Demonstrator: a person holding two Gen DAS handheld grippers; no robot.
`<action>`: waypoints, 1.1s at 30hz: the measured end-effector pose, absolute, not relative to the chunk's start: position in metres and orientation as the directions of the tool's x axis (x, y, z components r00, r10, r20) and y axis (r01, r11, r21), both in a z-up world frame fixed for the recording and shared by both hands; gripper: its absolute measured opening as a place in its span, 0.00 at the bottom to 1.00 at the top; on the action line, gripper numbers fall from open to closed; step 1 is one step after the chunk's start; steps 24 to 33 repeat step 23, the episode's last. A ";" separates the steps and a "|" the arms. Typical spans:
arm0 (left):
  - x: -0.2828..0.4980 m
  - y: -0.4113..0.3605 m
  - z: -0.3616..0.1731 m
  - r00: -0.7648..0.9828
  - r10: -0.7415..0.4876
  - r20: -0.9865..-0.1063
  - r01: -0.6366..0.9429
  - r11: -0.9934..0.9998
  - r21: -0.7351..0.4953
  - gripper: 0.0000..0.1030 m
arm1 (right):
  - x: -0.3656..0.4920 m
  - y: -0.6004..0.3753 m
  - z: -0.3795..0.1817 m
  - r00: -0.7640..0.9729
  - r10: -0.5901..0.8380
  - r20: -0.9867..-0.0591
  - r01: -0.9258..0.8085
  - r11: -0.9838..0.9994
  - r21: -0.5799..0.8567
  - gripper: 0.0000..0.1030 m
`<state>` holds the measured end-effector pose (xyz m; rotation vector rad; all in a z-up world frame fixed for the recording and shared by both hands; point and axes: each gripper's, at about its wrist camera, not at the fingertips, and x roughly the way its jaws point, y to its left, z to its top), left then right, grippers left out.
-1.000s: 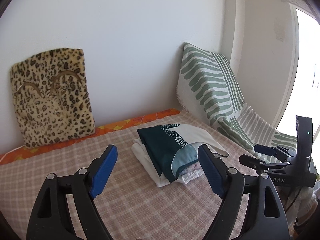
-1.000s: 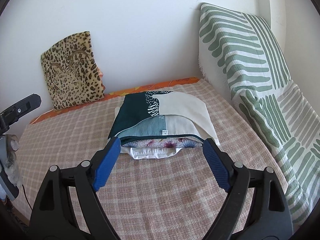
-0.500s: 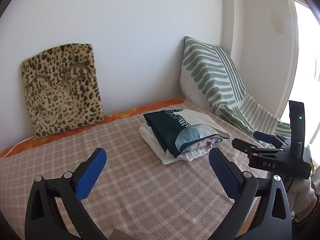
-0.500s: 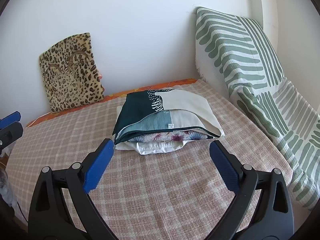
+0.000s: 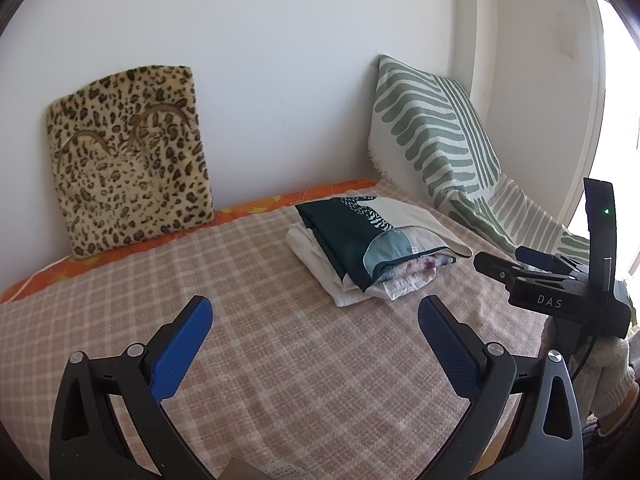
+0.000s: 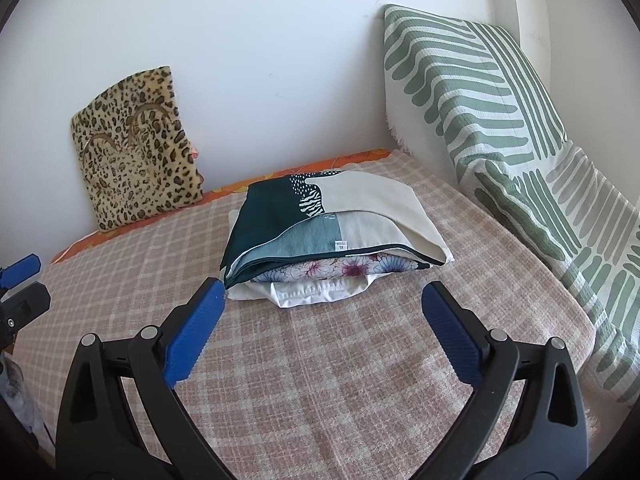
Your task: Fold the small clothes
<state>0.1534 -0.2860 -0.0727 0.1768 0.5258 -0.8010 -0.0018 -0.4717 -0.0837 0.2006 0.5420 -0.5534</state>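
The folded clothes [image 6: 332,236] lie stacked on the bed [image 6: 360,380], right of the leopard cushion [image 6: 138,148]. Both the left gripper [image 5: 316,340] and right gripper [image 6: 320,320] have jaws spread, holding nothing. The stack looks soft, light and slippery; lift it by its folded edge.

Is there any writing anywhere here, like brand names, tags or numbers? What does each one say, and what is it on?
"DAS": white letters on the black body of the right hand-held gripper, seen from the left wrist view.
Small white tag on the folded clothes: it carries dark print, too small to read.
A green light glows on the upright black part of that same hand-held gripper; it is a dot, not text.
Nothing else readable.
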 end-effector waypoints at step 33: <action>0.156 -0.285 -0.076 0.570 -0.644 -0.511 0.734 0.678 -0.037 0.99 | 0.010 -0.469 -0.088 0.720 -0.423 -0.551 0.530 0.847 0.043 0.98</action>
